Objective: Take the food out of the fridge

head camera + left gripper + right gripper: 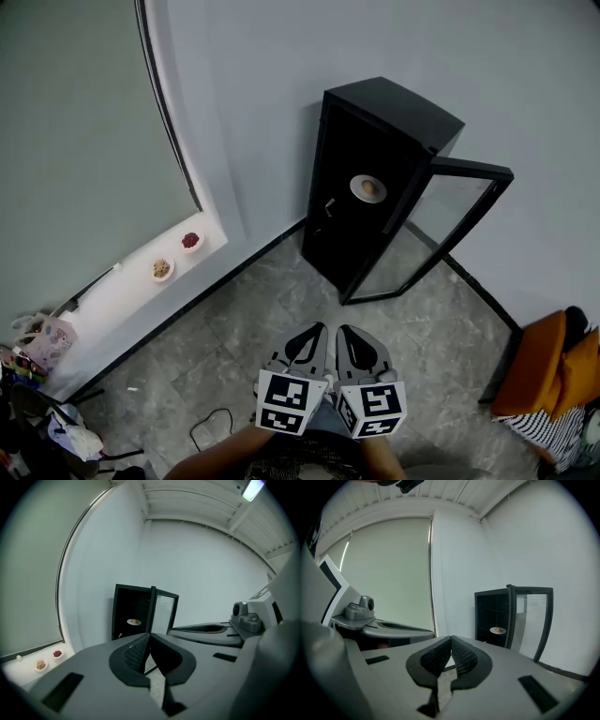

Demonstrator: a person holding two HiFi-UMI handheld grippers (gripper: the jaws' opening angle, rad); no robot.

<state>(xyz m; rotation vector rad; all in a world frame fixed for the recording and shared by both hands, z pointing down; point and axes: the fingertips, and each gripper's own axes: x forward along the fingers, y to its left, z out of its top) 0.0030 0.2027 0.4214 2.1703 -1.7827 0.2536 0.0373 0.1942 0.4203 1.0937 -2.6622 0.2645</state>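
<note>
Only the head view shows orange fabric [536, 367] right of the right gripper [351, 332]; it and the left gripper [315, 330] are fully closed, empty.

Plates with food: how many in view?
3. The shelf plate sits inside the open fridge; the reddish-food plate and the tan-food plate lie side by side on the white ledge at left. Dark fridge shelves may hide more.

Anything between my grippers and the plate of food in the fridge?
Nothing visible: the fridge door is swung open, the plate sits exposed inside, and only bare floor separates it from the left gripper and right gripper.
</note>
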